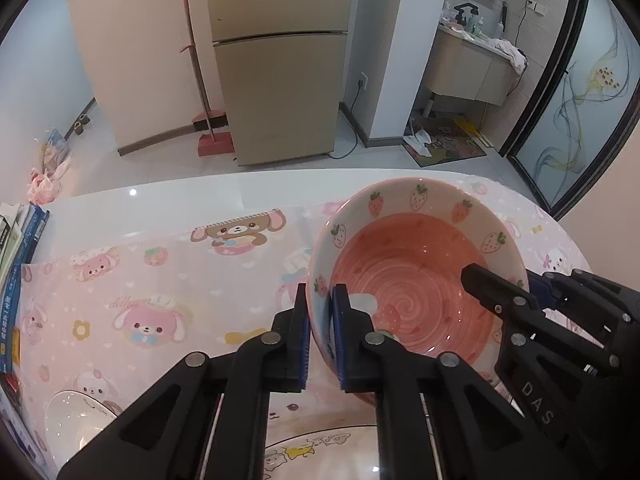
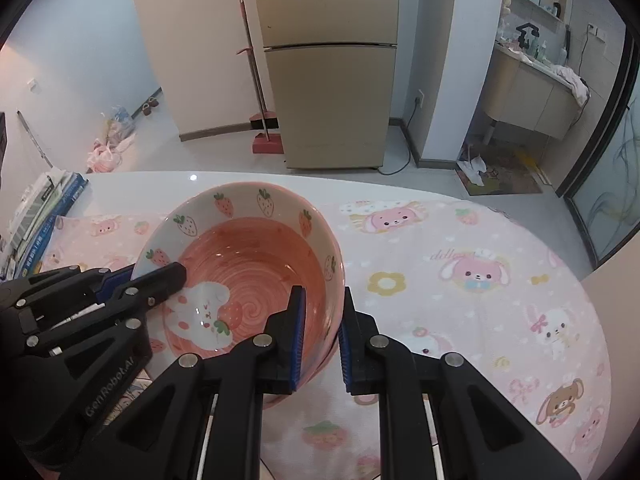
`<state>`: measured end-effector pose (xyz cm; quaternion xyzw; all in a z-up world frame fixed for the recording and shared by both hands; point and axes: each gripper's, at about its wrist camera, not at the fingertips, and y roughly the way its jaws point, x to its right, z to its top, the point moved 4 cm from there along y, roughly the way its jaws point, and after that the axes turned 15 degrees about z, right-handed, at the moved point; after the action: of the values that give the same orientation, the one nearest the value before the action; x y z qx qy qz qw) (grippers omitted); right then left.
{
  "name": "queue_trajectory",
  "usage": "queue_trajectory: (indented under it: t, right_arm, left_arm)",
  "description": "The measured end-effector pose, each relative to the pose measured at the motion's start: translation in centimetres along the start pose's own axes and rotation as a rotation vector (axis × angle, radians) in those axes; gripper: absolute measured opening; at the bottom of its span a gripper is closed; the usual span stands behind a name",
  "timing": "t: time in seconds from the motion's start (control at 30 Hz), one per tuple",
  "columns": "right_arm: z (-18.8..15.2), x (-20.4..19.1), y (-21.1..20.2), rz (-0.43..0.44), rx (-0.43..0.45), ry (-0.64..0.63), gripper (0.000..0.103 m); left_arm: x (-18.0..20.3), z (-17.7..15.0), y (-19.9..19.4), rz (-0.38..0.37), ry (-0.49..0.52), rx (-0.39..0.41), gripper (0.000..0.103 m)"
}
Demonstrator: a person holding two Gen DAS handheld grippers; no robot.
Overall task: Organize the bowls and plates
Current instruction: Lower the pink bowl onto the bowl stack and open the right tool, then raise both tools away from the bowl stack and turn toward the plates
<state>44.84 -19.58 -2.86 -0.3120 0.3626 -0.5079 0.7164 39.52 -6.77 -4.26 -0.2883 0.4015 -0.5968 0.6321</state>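
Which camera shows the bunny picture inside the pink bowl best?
The right wrist view: the white bunny in the pink bowl shows almost whole. In the left wrist view, only a white scrap peeks past a finger.

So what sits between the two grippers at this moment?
Only the pink strawberry bowl: the left gripper pinches one side of its rim, the right gripper the opposite side. Both wrist views show it.

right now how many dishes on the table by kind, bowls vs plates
bowls: 2, the pink strawberry bowl held by both grippers, and a white bowl at lower left
plates: 1, the cartoon-print plate, partly hidden
total: 3
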Motion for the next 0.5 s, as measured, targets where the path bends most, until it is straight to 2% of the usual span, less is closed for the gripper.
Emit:
queue_trajectory:
  t: [0.17,0.37,0.4,0.5]
  right_arm:
    - [0.1,0.1,-0.1,-0.004,0.004,-0.013,0.016]
    - [0.0,0.2,0.3,-0.003,-0.013,0.002,0.016]
    - [0.0,0.2,0.1,-0.002,-0.007,-0.001,0.016]
    - [0.3,0.4,-0.8,-0.001,0.014,0.007,0.017]
  left_arm:
    - [0.9,-0.3,1.0,0.061,0.042,-0.013,0.01]
    - [0.5,-0.3,1.1,0.037,0.015,-0.029,0.011]
    - [0.3,-0.2,1.1,0.048,0.011,-0.029,0.018]
    - [-0.2,0.0,0.6,0.076,0.009,0.012,0.054]
